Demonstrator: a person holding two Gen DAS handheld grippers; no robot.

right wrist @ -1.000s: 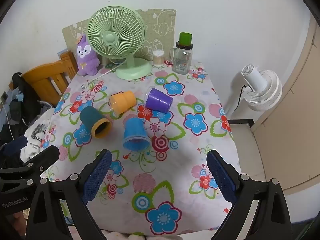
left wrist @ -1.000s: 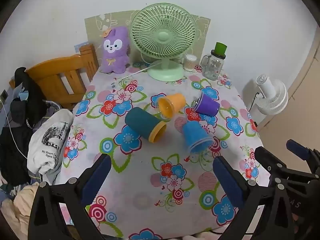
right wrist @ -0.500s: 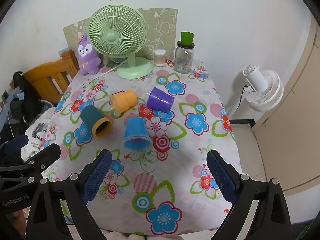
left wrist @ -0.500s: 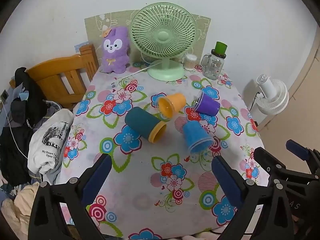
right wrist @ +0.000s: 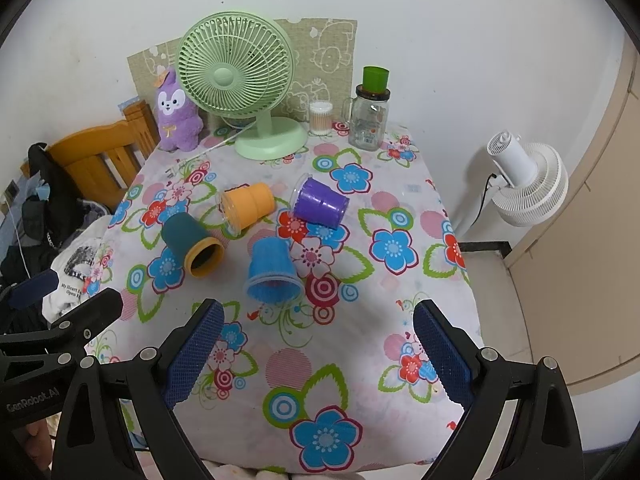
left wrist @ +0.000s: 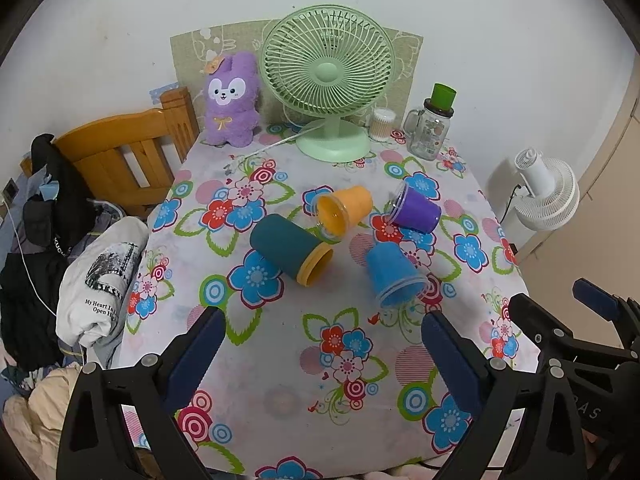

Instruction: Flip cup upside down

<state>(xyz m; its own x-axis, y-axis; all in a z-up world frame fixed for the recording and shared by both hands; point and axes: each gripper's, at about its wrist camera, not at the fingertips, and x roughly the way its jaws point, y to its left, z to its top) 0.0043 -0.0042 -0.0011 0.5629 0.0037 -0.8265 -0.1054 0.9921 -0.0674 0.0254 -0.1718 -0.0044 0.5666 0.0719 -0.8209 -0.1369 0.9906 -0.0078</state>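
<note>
Several cups lie on their sides on the floral tablecloth (left wrist: 280, 360): a teal cup with an orange rim (left wrist: 290, 249) (right wrist: 191, 244), an orange cup (left wrist: 344, 212) (right wrist: 248, 206), a purple cup (left wrist: 416, 210) (right wrist: 322, 204) and a blue cup (left wrist: 394, 274) (right wrist: 272, 270). My left gripper (left wrist: 320, 360) is open and empty above the table's front edge. My right gripper (right wrist: 316, 354) is open and empty, just in front of the blue cup. Each gripper shows at the edge of the other's view.
A green desk fan (left wrist: 328, 80), a purple plush rabbit (left wrist: 230, 100), a cotton-swab jar (left wrist: 382, 124) and a glass jar with a green lid (left wrist: 430, 128) stand at the back. A wooden chair (left wrist: 120, 160) and clothes are left; a white fan (right wrist: 528, 184) is right.
Both grippers have shifted very slightly; the view has barely moved. The cups have not moved.
</note>
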